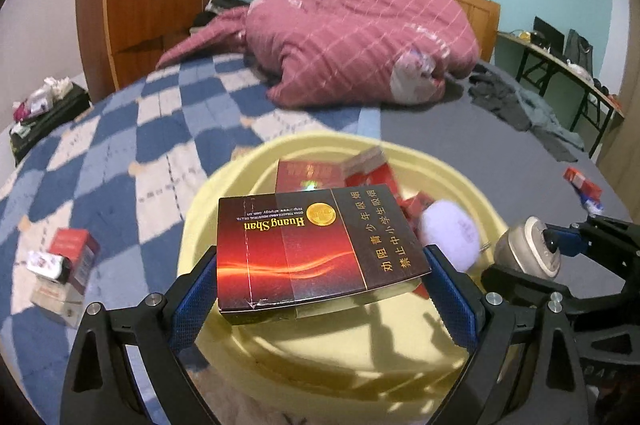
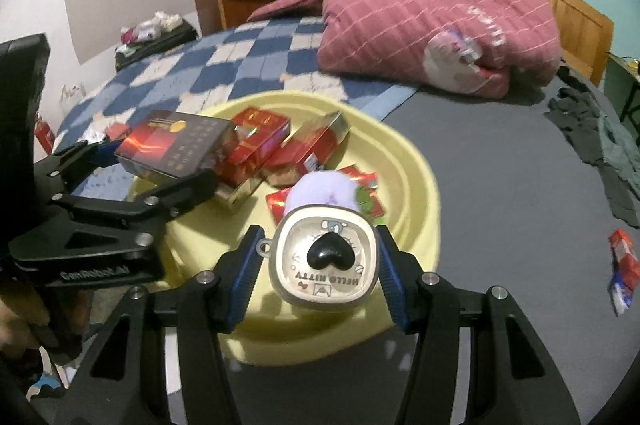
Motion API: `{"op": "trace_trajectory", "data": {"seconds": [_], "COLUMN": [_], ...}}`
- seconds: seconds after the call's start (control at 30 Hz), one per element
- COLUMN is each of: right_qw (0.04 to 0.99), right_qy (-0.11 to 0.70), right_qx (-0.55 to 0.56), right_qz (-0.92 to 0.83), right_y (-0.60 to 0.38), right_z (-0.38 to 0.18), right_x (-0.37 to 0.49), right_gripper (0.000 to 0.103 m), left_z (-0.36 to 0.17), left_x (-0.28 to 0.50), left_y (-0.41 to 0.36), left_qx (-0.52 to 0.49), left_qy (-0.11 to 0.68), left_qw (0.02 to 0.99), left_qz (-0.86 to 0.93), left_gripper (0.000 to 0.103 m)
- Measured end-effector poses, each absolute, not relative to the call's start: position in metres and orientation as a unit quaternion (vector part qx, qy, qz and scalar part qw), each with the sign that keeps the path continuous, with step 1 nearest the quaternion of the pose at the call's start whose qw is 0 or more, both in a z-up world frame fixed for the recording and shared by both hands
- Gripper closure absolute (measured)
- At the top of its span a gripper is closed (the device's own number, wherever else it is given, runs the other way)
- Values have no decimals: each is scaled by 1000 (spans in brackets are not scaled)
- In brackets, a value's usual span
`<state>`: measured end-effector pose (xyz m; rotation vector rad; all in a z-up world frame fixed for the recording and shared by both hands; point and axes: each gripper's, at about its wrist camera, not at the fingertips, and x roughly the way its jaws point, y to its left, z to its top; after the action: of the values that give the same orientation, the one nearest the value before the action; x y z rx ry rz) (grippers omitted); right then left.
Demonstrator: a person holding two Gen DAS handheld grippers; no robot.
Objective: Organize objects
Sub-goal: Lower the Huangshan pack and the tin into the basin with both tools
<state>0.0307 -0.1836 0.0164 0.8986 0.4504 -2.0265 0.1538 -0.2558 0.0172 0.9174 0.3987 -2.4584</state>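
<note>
My left gripper (image 1: 320, 279) is shut on a dark red Huang Shan cigarette box (image 1: 316, 249), held over the near rim of a pale yellow basin (image 1: 400, 357). In the right wrist view that box (image 2: 176, 145) hangs at the basin's (image 2: 420, 193) left edge in the left gripper (image 2: 160, 167). My right gripper (image 2: 320, 265) is shut on a cream Hello Kitty case (image 2: 326, 261) with a lilac pompom (image 2: 324, 191), above the basin's near side. In the left wrist view the case (image 1: 526, 251) and pompom (image 1: 450, 235) show at the right. Several red cigarette packs (image 2: 260, 141) lie in the basin.
The basin sits on a bed with a blue checked blanket (image 1: 120, 153) and grey sheet (image 2: 500, 185). A pink quilt (image 1: 360, 41) is heaped at the headboard. Loose packs lie at left (image 1: 68, 257) and right (image 2: 622, 265). Dark clothes (image 2: 592, 129) lie at the right.
</note>
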Motion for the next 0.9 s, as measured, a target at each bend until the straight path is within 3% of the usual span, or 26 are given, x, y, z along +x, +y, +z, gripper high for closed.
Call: {"op": "trace_trajectory", "data": {"seconds": [0.47, 0.9], "right_qw": [418, 419], "right_qy": [202, 205], "right_qx": [394, 393], "right_qz": [-793, -792], "right_y": [-210, -214], "right_z": [-30, -35], "right_x": [22, 21], "right_gripper": [47, 47], "left_z": [-11, -11], "left_x": [137, 143], "left_y": [-280, -275], "left_qx": [337, 334], "left_qy": [161, 154], "left_qw": [244, 246], "left_qz": [-895, -897], "left_gripper": [7, 7]}}
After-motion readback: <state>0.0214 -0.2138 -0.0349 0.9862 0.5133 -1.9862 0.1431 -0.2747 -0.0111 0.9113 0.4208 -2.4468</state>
